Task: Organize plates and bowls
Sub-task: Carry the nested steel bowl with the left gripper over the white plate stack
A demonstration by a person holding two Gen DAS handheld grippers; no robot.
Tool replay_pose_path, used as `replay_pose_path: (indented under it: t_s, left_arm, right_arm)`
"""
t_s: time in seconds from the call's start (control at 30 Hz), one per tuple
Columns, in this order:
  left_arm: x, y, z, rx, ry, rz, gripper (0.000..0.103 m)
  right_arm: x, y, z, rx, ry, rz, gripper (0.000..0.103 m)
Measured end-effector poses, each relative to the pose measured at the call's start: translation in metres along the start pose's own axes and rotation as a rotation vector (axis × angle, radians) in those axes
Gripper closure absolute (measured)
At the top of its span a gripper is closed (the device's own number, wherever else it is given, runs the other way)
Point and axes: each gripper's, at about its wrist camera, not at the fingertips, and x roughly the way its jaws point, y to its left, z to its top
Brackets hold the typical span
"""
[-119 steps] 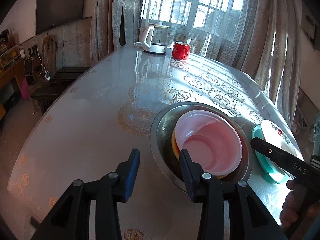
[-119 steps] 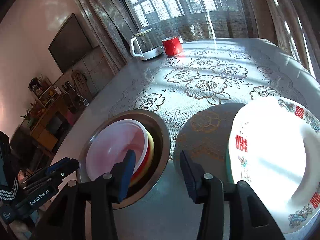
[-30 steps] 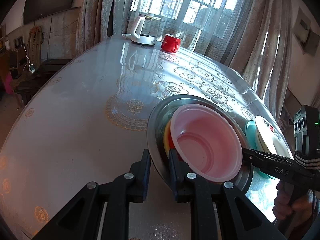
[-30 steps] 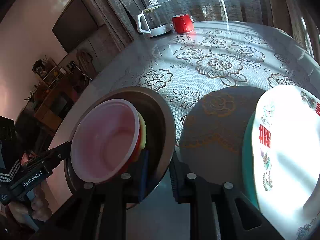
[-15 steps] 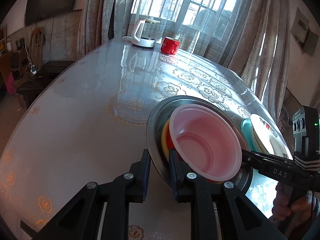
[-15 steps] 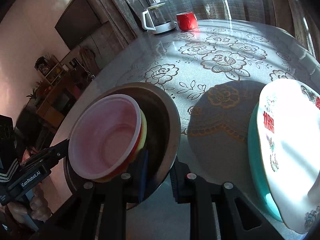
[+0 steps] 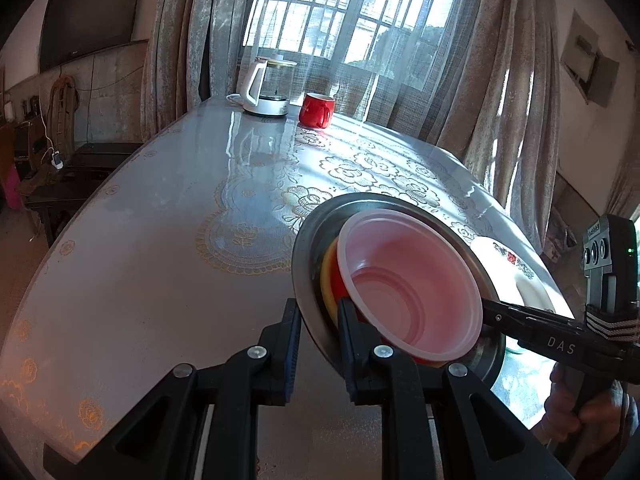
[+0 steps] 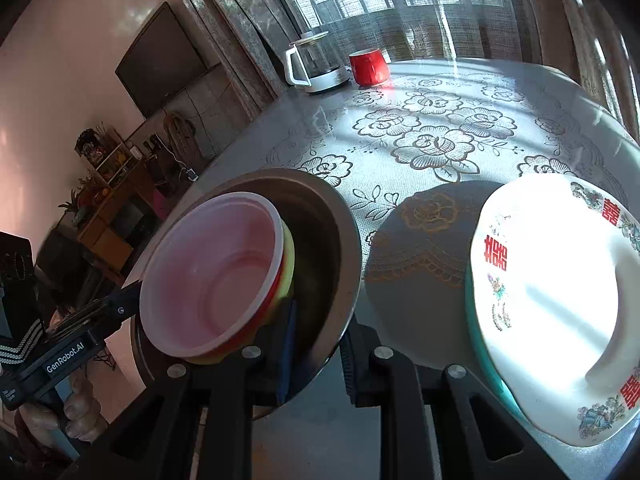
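A steel basin point(image 7: 308, 248) point(image 8: 332, 232) holds a stack of bowls, a pink plastic bowl point(image 7: 412, 284) point(image 8: 216, 276) on top of red and yellow ones. My left gripper point(image 7: 318, 340) is shut on the basin's near rim. My right gripper point(image 8: 316, 344) is shut on the opposite rim; it also shows in the left wrist view point(image 7: 520, 320). The basin is lifted off the table and tilted. A white plate with red characters point(image 8: 560, 300) point(image 7: 516, 268) lies on a teal plate point(image 8: 480, 352) to the right of the basin.
A glass kettle point(image 7: 266, 88) point(image 8: 316, 64) and a red mug point(image 7: 318, 110) point(image 8: 368, 66) stand at the far end of the lace-covered table point(image 7: 160, 260). Curtains and a window lie behind. A TV point(image 8: 160, 60) and shelves are at the left.
Both grippers closed on the basin's rims between four seconds and one second ago. Since then the basin has risen off the table, tilting, and moved toward the plates.
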Motion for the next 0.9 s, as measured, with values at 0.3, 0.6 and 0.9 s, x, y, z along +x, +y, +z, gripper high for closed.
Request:
replay_pose_path:
  t_s: [0.3,0.6,0.9]
  left_arm:
    - [0.0,-0.033,0.016,0.062,-0.016,-0.052,0.084]
    - [0.015,-0.084,0.034,0.132,-0.009,-0.142,0.083]
    - [0.04,-0.144,0.051,0.198,0.031,-0.24,0.083]
  right_arm:
    - [-0.033,-0.019,0.004,0.038,-0.073,-0.022,0.082]
    - [-0.08,-0.049,0.001,0.099,-0.172,-0.075,0.082]
    - [-0.121,-0.09,0.0,0.19,-0.254,-0.168,0.082]
